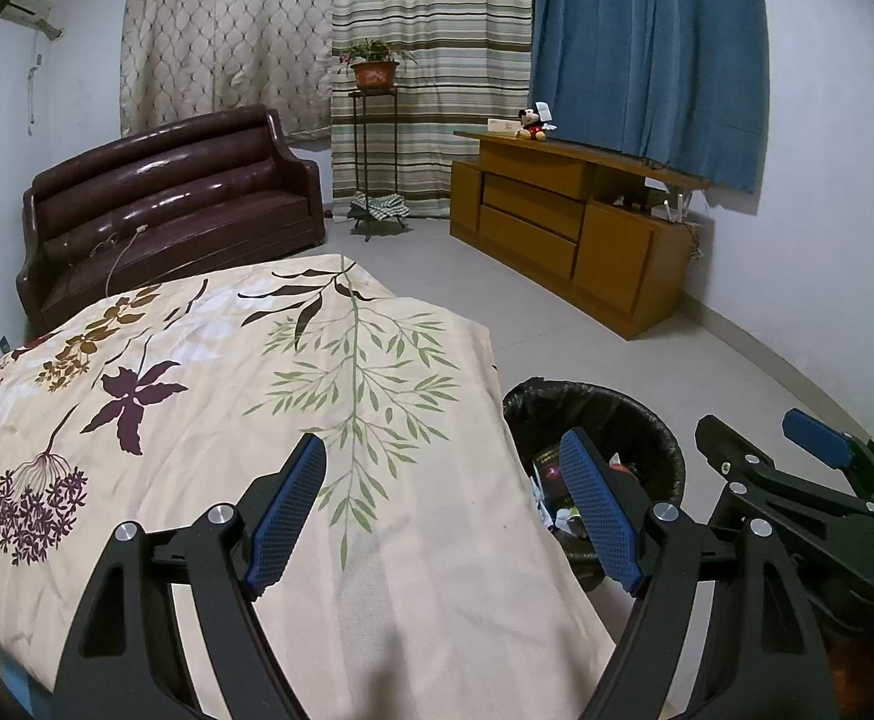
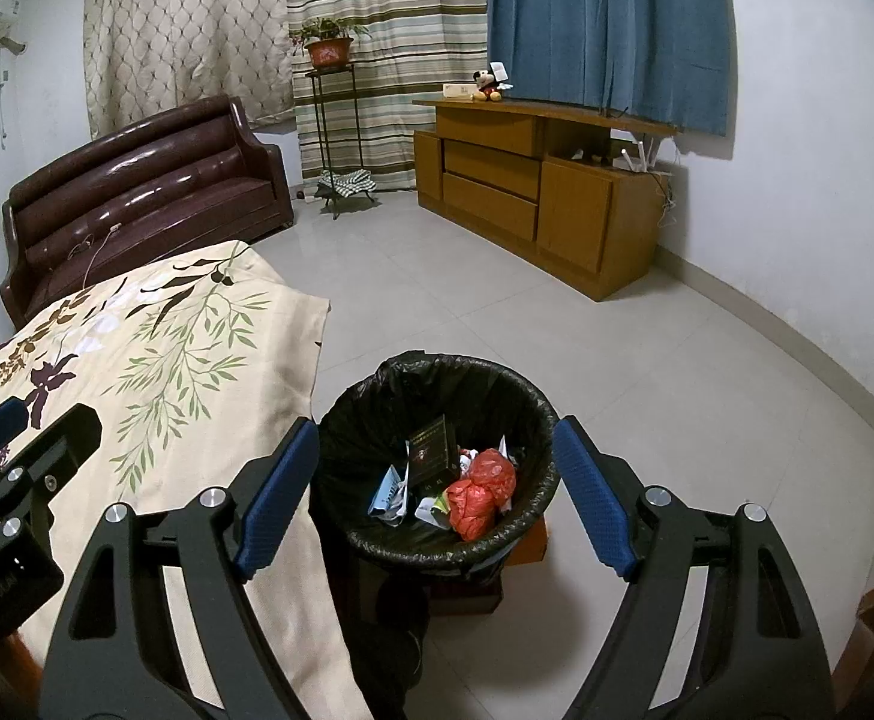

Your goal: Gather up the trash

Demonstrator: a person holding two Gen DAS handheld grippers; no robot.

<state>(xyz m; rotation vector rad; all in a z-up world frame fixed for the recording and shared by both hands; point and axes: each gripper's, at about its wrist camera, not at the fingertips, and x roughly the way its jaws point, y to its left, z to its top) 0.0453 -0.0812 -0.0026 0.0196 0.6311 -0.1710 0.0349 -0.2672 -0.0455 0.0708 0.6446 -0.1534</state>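
Left wrist view: left gripper [image 1: 442,516] spread wide, nothing between pads, hovering over floral bed cover [image 1: 197,396]. Trash bin [image 1: 646,414] just beside bed edge, black liner, litter partly visible inside. Right gripper [image 1: 796,456] near bin, beyond it from bed.

Right wrist view: right gripper [image 2: 437,492] spread, empty, above trash bin [image 2: 532,414]. Inside bin: red plastic bag [image 2: 478,492], dark box [image 2: 434,450], paper scraps [image 2: 389,495]. No loose litter seen on floor around bin. Judgement: collecting looks largely done; liner likely still needs gathering and lifting.

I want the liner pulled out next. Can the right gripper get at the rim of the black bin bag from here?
Probably yes. The right gripper is open and empty, the black bin bag sits right ahead between its fingers, and nothing covers the rim.
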